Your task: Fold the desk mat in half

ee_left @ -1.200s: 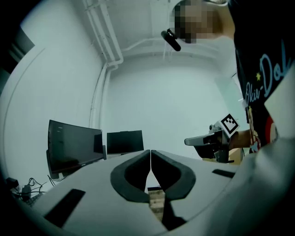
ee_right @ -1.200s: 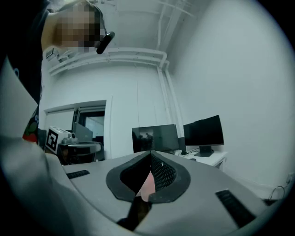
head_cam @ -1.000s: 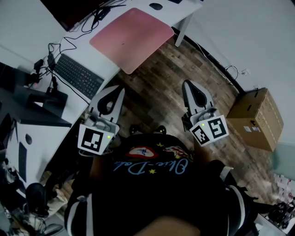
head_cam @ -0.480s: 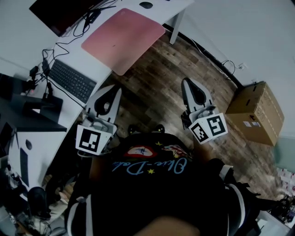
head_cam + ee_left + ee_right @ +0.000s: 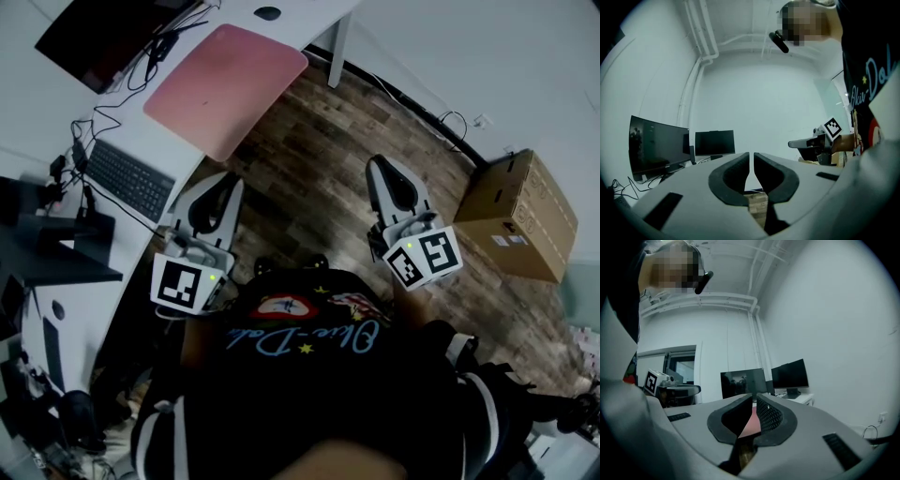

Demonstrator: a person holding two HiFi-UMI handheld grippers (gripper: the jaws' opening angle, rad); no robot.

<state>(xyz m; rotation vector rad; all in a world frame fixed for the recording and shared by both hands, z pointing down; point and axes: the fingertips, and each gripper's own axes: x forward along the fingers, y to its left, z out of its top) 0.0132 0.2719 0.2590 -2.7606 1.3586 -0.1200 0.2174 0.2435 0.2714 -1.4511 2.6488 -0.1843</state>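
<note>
Grip state: left tongs (image 5: 232, 182), right tongs (image 5: 377, 163) both clenched, empty, over wood floor (image 5: 309, 169). Pink desk mat (image 5: 225, 86) flat on worktop (image 5: 155, 139), well ahead, corner at edge. We risk shoving mat off worktop if tongs arrive clenched, low.

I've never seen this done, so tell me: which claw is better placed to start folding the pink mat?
Probably the left. The left claw sits just short of the near corner of the mat, while the right claw hangs over the wooden floor, farther off. Both are shut and empty.
</note>
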